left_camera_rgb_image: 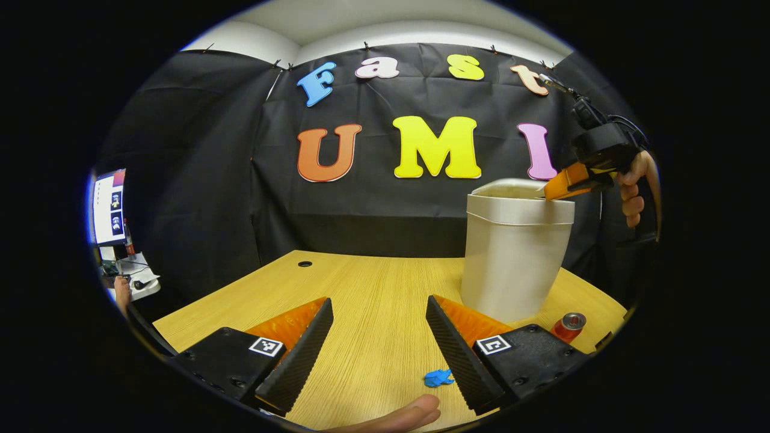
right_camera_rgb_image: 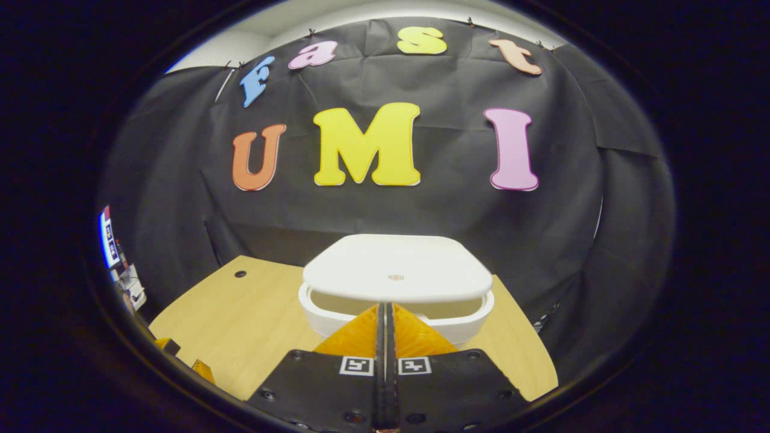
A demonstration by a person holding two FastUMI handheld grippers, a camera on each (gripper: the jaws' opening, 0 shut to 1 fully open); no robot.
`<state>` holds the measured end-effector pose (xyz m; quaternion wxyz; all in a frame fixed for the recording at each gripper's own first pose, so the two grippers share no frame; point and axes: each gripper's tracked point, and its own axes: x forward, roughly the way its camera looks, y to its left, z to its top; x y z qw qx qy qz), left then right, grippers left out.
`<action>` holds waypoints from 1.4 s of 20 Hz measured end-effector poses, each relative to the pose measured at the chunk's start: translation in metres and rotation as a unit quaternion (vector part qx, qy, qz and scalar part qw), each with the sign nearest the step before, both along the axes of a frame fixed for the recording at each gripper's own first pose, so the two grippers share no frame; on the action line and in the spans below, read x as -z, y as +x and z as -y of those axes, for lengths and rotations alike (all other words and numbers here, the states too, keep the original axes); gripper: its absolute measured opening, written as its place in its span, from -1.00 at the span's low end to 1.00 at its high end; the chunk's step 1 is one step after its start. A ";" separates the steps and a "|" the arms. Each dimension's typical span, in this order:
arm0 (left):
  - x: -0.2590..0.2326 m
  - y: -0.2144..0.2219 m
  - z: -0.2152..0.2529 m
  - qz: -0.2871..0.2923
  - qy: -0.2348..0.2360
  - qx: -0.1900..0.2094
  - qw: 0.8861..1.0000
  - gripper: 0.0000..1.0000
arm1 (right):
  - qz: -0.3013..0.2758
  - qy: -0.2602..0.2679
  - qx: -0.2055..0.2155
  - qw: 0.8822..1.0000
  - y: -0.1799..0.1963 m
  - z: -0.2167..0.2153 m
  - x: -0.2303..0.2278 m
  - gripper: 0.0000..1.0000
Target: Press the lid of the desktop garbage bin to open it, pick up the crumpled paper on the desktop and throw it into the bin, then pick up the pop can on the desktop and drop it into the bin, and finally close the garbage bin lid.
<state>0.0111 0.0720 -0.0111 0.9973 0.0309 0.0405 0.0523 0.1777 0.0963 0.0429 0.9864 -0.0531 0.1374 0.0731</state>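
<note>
The white desktop bin [left_camera_rgb_image: 516, 258] stands on the wooden desk, to the right of and beyond my left gripper [left_camera_rgb_image: 379, 313], which hovers open over bare wood with nothing between its fingers. Blue crumpled paper [left_camera_rgb_image: 438, 377] lies by its right finger. A red pop can [left_camera_rgb_image: 568, 326] stands at the bin's foot on the right. The right gripper [left_camera_rgb_image: 556, 187], held by a hand [left_camera_rgb_image: 631, 195], reaches the bin's top edge. In the right gripper view that gripper [right_camera_rgb_image: 385, 308] is shut and empty, its tips at the bin's rim [right_camera_rgb_image: 472, 317] under the lid [right_camera_rgb_image: 397, 267], which sits raised with a gap below it.
A round cable hole [left_camera_rgb_image: 305, 263] lies at the desk's far left. A monitor [left_camera_rgb_image: 109, 207] and a cluttered side table stand past the desk's left edge. A finger [left_camera_rgb_image: 403, 416] shows at the near edge. The left gripper's fingers [right_camera_rgb_image: 201, 368] show low left in the right gripper view.
</note>
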 end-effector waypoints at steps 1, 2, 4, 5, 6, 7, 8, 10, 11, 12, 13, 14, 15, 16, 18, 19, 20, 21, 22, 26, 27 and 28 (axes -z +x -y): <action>0.002 0.000 -0.001 -0.001 0.002 0.000 1.000 1.00 | 0.015 -0.009 0.002 1.000 -0.003 0.001 -0.002 -0.99; 0.003 0.000 -0.002 -0.003 0.004 -0.001 1.000 1.00 | 0.030 -0.021 0.006 0.999 -0.007 0.004 -0.002 -1.00; 0.006 0.001 -0.002 -0.010 0.004 -0.004 1.000 1.00 | 0.047 -0.029 0.008 0.998 -0.012 0.005 0.000 -0.99; 0.009 0.001 -0.003 -0.013 0.002 -0.003 1.000 1.00 | 0.049 -0.030 0.007 0.998 -0.012 0.005 0.000 -0.99; 0.011 0.002 -0.002 -0.016 0.000 0.000 1.000 1.00 | 0.050 -0.030 0.006 0.998 -0.015 0.005 0.003 -1.00; 0.014 0.002 -0.001 -0.022 -0.002 0.006 1.000 1.00 | 0.053 -0.032 0.008 0.998 -0.017 0.005 0.003 -1.00; 0.019 0.003 0.001 -0.031 0.002 0.013 0.999 1.00 | 0.055 -0.029 0.007 0.998 -0.019 0.003 0.005 -0.99; 0.027 0.008 -0.003 -0.042 0.021 0.012 0.999 1.00 | 0.062 -0.020 -0.005 0.998 -0.026 0.003 0.005 -1.00; 0.029 0.008 -0.010 -0.046 0.031 0.007 0.998 1.00 | 0.069 -0.020 -0.008 0.997 -0.031 0.004 0.005 -1.00; 0.031 0.009 -0.014 -0.049 0.036 0.002 0.998 1.00 | 0.074 -0.019 -0.022 0.997 -0.041 -0.002 0.009 -0.99; 0.034 0.010 -0.016 -0.053 0.034 0.000 0.998 1.00 | 0.077 -0.019 -0.033 0.996 -0.054 -0.006 0.015 -0.84; 0.037 0.012 -0.016 -0.057 0.027 0.000 0.998 1.00 | 0.077 -0.019 -0.043 0.996 -0.076 -0.006 0.033 -0.58; 0.041 0.013 -0.014 -0.063 0.020 0.004 0.998 1.00 | 0.072 -0.012 -0.048 0.996 -0.091 -0.002 0.046 -0.41; 0.044 0.015 -0.010 -0.068 0.014 0.011 0.998 1.00 | 0.066 -0.005 -0.048 0.997 -0.097 0.005 0.053 -0.48; 0.055 0.018 0.001 -0.084 0.006 0.027 0.996 1.00 | 0.059 0.015 -0.058 0.996 -0.108 0.012 0.062 -0.09; 0.062 0.018 0.006 -0.096 -0.003 0.036 0.995 1.00 | 0.060 0.031 -0.068 0.995 -0.117 0.014 0.065 0.05; 0.069 0.020 0.013 -0.109 -0.012 0.050 0.993 1.00 | 0.057 0.044 -0.075 0.995 -0.126 0.019 0.070 0.25; 0.079 0.020 0.021 -0.127 -0.019 0.064 0.990 1.00 | 0.050 0.048 -0.085 0.994 -0.135 0.023 0.078 0.34; 0.090 0.020 0.027 -0.148 -0.021 0.076 0.986 1.00 | 0.044 0.049 -0.097 0.993 -0.143 0.025 0.088 0.51; 0.132 0.017 0.041 -0.225 -0.013 0.108 0.968 1.00 | 0.023 0.025 -0.097 0.995 -0.168 0.050 0.124 0.96; 0.139 0.017 0.042 -0.239 -0.005 0.113 0.964 0.98 | 0.019 0.029 -0.092 0.995 -0.173 0.054 0.134 0.94; 0.143 0.017 0.044 -0.250 0.003 0.117 0.961 0.91 | 0.015 0.033 -0.088 0.995 -0.180 0.055 0.144 0.94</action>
